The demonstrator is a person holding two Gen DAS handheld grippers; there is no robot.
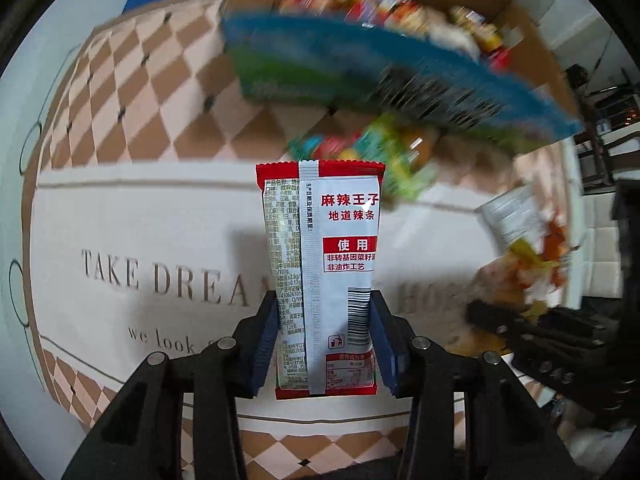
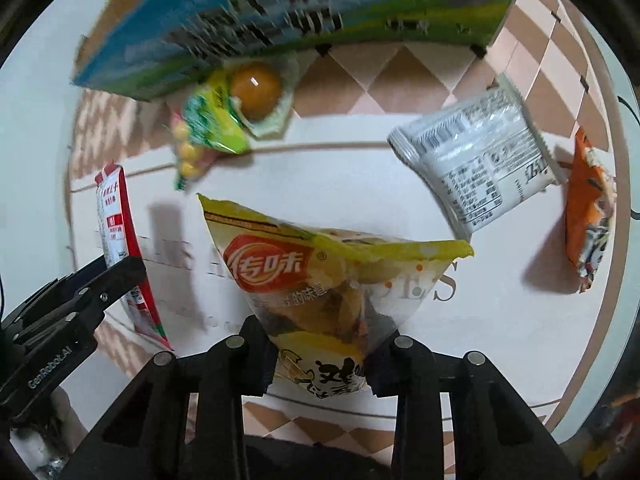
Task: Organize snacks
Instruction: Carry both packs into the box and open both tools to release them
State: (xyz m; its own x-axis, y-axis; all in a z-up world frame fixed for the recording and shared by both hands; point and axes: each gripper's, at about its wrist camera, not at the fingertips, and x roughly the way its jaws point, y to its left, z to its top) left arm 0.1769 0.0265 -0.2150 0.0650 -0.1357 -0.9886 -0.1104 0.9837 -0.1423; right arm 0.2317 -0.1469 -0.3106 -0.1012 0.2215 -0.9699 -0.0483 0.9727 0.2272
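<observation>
The left gripper (image 1: 324, 344) has its fingers (image 1: 264, 344) closed on the lower part of a red-and-white spicy-strip packet (image 1: 320, 264), held upright above the desk (image 1: 140, 216) with its checkered printed mat. The right gripper (image 2: 320, 354) has its fingers (image 2: 256, 354) clamped on the bottom of a yellow chip bag (image 2: 320, 276), also lifted off the desk. Ahead, a blue-and-green box (image 2: 280, 20) stands before a cardboard box of snacks (image 1: 400, 4), with a packaged braised egg (image 2: 256, 92), a white packet (image 2: 480, 156) and an orange packet (image 2: 588, 216) lying on the mat.
</observation>
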